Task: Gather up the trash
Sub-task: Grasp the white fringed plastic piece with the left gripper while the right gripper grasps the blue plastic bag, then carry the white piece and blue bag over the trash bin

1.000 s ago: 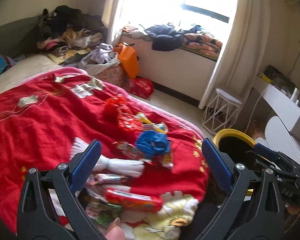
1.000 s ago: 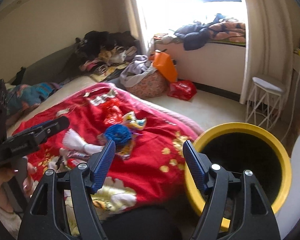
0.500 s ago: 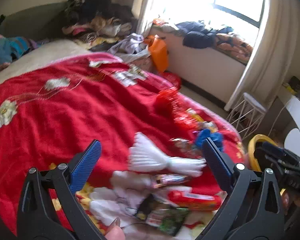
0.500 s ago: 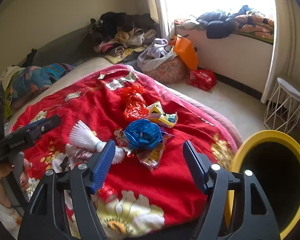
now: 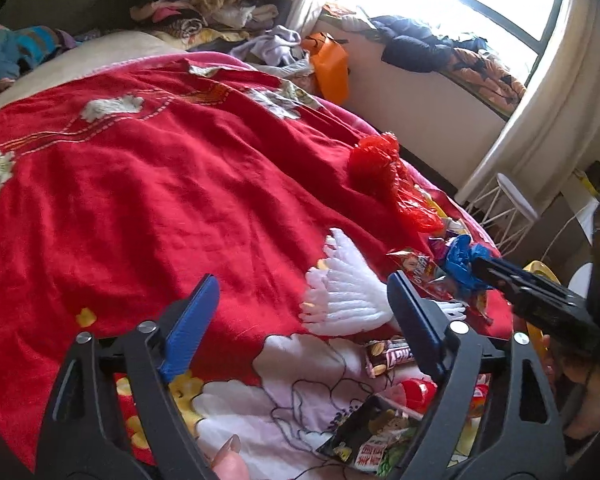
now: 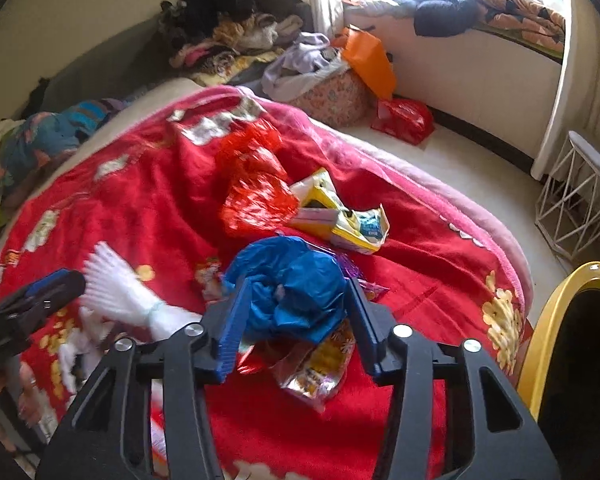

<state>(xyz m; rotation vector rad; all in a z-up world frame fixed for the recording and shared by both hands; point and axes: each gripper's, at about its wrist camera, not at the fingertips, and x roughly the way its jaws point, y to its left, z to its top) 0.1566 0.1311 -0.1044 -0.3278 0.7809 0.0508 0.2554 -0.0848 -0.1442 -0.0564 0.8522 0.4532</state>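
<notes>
Both tongs had dropped from the yellow bin (image 6: 540, 344) toward the bed's foot edge; right tongs (image 6: 296, 312) were closing around the crumpled blue plastic bag (image 6: 296, 280), not yet clamped, while left tongs (image 5: 300, 312) narrowed, empty.

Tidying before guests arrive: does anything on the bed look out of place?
Yes. Trash litters the red blanket: a crumpled blue bag, red plastic bag, yellow box and snack wrappers.
</notes>
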